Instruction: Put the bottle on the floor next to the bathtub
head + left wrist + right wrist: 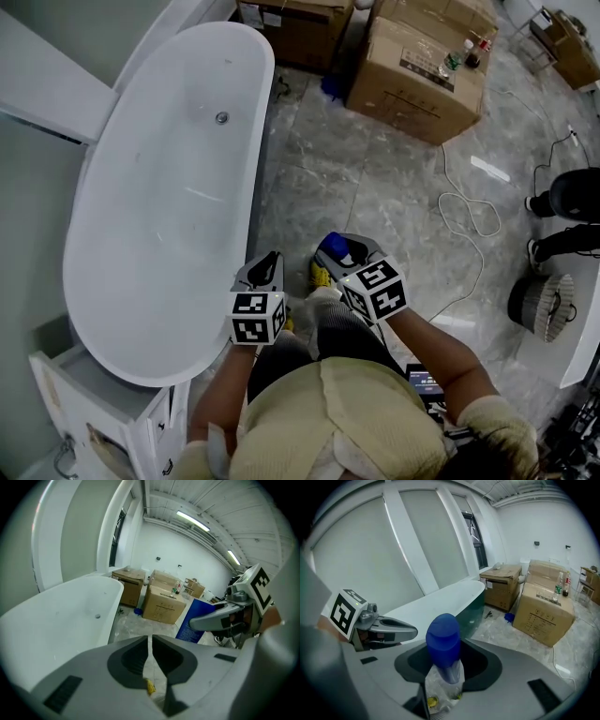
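Beside the bathtub [169, 187], the bottle [444, 639] is not yet down: the right gripper [447, 663] clamps it below its blue cap, seemingly well above the floor [375, 197]. The left gripper [150, 644] is pinched together, empty. Lowering and letting go remain.

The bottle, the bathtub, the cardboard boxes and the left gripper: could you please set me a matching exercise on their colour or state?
Things:
1. bottle
2. bathtub
3. cardboard boxes
4. left gripper

Descriptions:
A. jaws together, nothing between them
B. brown, past the bathtub's far end
C. blue-capped, held in the right gripper
D. white, long and oval

Pairs: 1-C, 2-D, 3-B, 4-A
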### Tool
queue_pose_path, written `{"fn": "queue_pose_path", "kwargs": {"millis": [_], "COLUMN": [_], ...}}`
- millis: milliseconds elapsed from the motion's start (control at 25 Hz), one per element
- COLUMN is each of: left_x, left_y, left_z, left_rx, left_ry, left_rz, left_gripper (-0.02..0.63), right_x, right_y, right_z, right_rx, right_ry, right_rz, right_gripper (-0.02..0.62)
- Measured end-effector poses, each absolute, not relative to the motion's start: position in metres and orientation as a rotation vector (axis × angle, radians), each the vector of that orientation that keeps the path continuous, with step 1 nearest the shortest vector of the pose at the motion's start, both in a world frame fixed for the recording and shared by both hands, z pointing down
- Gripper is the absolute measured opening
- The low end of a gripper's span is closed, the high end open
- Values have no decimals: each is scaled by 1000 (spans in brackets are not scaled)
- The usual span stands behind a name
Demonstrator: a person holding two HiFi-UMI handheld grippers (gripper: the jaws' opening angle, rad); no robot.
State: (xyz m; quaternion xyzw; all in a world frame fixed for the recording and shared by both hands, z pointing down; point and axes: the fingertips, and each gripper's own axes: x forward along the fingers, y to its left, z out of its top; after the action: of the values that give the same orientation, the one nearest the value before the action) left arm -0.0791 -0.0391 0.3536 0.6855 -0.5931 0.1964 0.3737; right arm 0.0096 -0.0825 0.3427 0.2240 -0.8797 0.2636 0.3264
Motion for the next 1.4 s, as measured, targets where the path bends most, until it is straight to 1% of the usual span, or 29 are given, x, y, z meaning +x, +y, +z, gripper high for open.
{"fn": "queue_pose_path", "kwargs": {"millis": [520, 1400], "left_x": [-82, -75], "left_y": [-79, -98], "left_z": [423, 555], "left_rx": [1648, 1551], "left_ry": [-1532, -1475], "left_rz": [544, 586], "left_gripper": [80, 80], "right_x": [5, -14], "right_y": [-134, -156], "right_z": [414, 562], "right_rx": [571, 554], "right_ry": [-2250, -2146], "right_rz": [716, 738], "right_gripper": [166, 166]}}
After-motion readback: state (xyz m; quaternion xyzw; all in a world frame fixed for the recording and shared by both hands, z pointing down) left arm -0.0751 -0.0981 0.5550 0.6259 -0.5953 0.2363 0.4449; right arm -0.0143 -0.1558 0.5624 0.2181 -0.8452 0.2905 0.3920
